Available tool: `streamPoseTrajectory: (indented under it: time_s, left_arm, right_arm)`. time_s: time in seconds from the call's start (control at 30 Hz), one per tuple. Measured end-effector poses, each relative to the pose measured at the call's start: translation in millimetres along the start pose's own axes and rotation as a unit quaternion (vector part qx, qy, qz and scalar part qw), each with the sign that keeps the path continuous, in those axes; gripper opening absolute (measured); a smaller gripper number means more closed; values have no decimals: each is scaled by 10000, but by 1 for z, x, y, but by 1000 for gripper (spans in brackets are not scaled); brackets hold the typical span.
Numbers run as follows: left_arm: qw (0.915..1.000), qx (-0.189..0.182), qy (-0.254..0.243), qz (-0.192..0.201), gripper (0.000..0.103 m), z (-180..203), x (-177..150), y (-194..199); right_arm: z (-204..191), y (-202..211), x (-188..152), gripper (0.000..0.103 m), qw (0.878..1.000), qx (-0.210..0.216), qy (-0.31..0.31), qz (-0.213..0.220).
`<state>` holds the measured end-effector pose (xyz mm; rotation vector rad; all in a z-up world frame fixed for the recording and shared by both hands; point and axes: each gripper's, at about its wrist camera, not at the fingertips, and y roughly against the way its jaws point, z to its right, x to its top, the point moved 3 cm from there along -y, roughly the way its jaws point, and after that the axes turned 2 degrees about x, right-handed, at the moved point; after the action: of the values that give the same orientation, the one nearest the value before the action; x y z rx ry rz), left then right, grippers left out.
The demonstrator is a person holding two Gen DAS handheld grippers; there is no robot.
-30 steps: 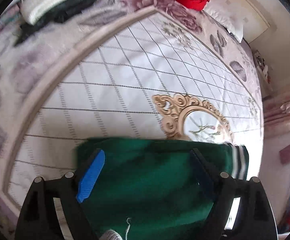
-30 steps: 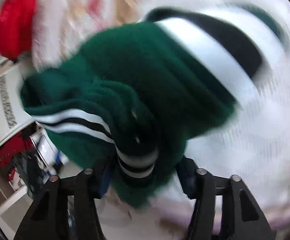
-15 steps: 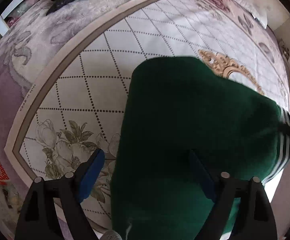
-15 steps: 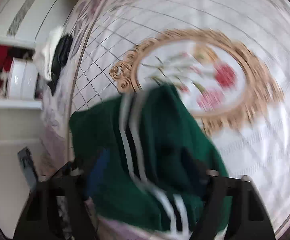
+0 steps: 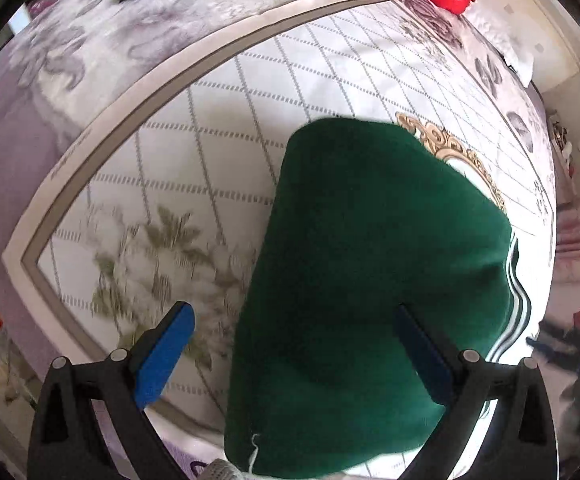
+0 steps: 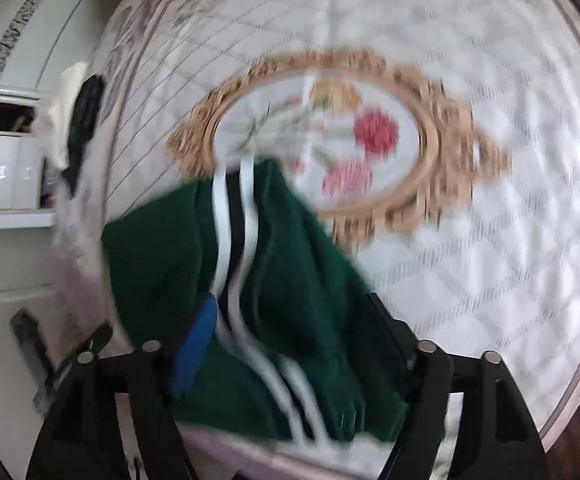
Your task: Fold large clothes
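**Folded green garment below both grippers — orientation check**

The dark green knitted garment with white-and-black striped trim (image 5: 370, 280) lies folded on the quilted white bedspread with a gold oval medallion (image 5: 218, 152), near the bed's close edge and partly covering the medallion's scrollwork. In my left wrist view its long axis runs from the bottom of the frame up and slightly right; the far end is rounded, and the striped trim runs along its right-hand side.

My left gripper (image 5: 290, 356) points steeply down over the near end. Its jaws have just been opening and now stand wide apart: one blue pad is over bare bedspread, the other over green fabric, neither pressing.

My right gripper (image 6: 286, 332) looks down on the striped edge (image 6: 234, 240). The jaws have just been opening; cloth shows between them, but blur hides any contact — I judge it released.

Both hands sit near the garment; the right is nearer the trim.
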<state>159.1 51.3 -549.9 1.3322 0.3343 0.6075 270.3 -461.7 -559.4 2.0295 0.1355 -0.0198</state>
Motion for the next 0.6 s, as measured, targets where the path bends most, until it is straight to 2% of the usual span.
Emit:
streamPoseTrajectory:
  time_s: [0.07,0.13,0.17,0.2,0.23,0.27,0.33,0.4,0.43,0.5,0.53,0.57,0.6]
  left_arm:
    - [9999,139,-13,-49,103,-1,-16,-4]
    - [9990,380,-67,-205,103,-2,-29,-14]
    - [9986,453,-79,-276,103,-4,-35,-17]
    - [9981,522,-79,-307,103,-7,-40,-19]
    - [9974,631,-64,-329,103,-10,-46,-20]
    - [9972,674,-47,-325,103,-13,-50,-19]
    - [9967,739,-11,-344,103,-17,-56,-17]
    - [9967,744,54,-330,103,-19,-59,-13]
    - [9965,769,65,-314,103,-16,-59,-11]
    - [9969,749,23,-257,103,-8,-58,-7]
    - [9970,747,-66,-202,103,-1,-56,-3]
    - [9970,743,-156,-141,103,6,-55,0]
    - [9969,742,-227,-86,103,11,-55,3]
  right_arm:
    - [8,-19,-27,77,9989,150,27,-446]
    - [16,-59,-49,76,9947,202,94,-1007]
    - [20,-74,-54,54,9938,211,93,-1090]
    - [20,-84,-61,39,9943,253,93,-1032]
    - [18,-86,-64,17,9939,390,-19,-1030]
    - [15,-80,-68,11,9942,529,-167,-921]
    - [10,-39,-81,9,9922,986,-643,-410]
    - [17,-17,-98,9,9870,1199,-1054,-177]
    - [23,-19,-110,9,9845,1212,-1228,-325]
    - [37,-42,-131,14,9859,611,-1282,-881]
    - [40,-54,-138,21,9867,197,-1092,-1190]
    - [41,-58,-139,24,9860,41,-976,-1352]
    - [41,-59,-137,25,9850,57,-976,-1422]
